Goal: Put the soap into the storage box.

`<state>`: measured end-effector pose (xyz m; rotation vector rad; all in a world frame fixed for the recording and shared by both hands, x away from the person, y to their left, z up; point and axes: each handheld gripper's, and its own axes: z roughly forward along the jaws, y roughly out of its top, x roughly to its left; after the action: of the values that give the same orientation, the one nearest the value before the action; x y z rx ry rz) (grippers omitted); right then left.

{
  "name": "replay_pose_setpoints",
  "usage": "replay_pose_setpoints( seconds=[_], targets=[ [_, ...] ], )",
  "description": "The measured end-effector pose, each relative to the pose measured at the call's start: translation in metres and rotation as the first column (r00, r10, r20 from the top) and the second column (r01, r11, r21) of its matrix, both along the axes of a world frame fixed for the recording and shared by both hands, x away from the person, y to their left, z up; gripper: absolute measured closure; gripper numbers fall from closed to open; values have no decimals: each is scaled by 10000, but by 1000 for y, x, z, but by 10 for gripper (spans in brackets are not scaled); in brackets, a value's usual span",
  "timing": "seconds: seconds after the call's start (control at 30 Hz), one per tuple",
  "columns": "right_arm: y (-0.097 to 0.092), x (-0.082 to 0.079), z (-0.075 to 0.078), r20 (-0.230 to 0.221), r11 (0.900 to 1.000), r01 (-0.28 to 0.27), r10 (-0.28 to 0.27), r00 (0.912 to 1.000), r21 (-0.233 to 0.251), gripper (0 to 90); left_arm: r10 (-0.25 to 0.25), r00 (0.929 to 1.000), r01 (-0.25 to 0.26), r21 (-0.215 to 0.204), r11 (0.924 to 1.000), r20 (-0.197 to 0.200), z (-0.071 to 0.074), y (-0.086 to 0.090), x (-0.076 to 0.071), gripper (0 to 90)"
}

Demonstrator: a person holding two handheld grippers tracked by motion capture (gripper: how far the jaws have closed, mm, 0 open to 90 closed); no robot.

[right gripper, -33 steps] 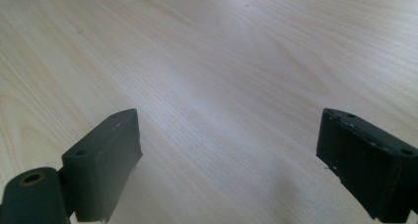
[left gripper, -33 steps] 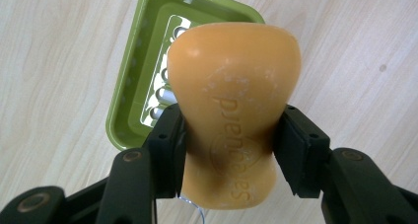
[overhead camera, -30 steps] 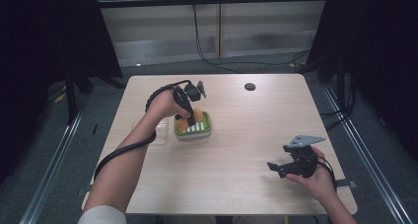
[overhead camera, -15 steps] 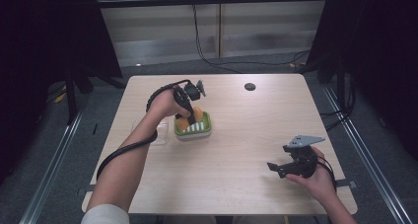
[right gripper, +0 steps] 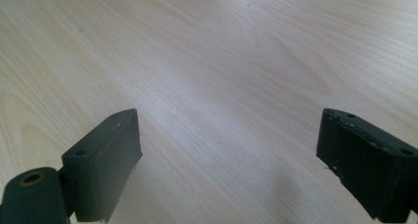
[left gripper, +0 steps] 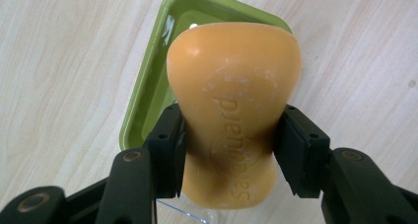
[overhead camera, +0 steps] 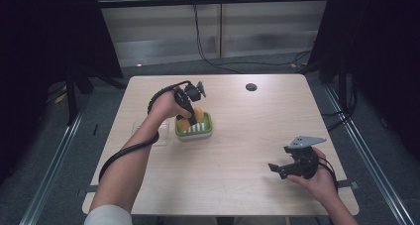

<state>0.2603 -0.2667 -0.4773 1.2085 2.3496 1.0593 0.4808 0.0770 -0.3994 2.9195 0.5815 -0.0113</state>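
Note:
An orange bar of soap (left gripper: 234, 110) with embossed lettering is clamped at its narrow waist by my left gripper (left gripper: 229, 145), which is shut on it. The soap (overhead camera: 192, 118) hangs just above a green soap dish (overhead camera: 207, 130) at the table's middle left; the dish (left gripper: 148, 100) lies under and behind the soap. My left gripper (overhead camera: 188, 113) points down over the dish. Near the front right edge my right gripper (overhead camera: 277, 168) stands open, low over bare wood, its jaws wide apart with nothing between them (right gripper: 229, 169).
A clear plastic piece (overhead camera: 159, 137) lies on the table just left of the dish, partly under the left forearm. A small dark round disc (overhead camera: 251, 86) sits near the far edge. The light wooden table (overhead camera: 247, 136) has open room between the two hands.

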Motion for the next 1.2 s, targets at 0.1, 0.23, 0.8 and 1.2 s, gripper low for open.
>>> replay_pose_setpoints(
  seconds=[0.1, 0.23, 0.8, 1.2],
  targets=[
    [0, 0, 0, 5, 10000, 18, -18, 10000, 19, 93, 23, 10000, -23, -46, 10000, 76, -2, 0, 0, 498],
    [0, 0, 0, -46, 10000, 49, -49, 10000, 40, 93, 68, 9999, -67, -107, 9999, 110, -4, -1, 0, 498],
    [1, 0, 0, -8, 10000, -3, 3, 10000, 33, 93, 35, 9998, -33, -86, 10000, 200, -11, -2, 2, 497],
    [0, 1, -1, -4, 9999, -101, 101, 9999, 38, 93, -51, 9999, 51, 26, 10000, 129, -18, -1, 5, 497]
  ],
)
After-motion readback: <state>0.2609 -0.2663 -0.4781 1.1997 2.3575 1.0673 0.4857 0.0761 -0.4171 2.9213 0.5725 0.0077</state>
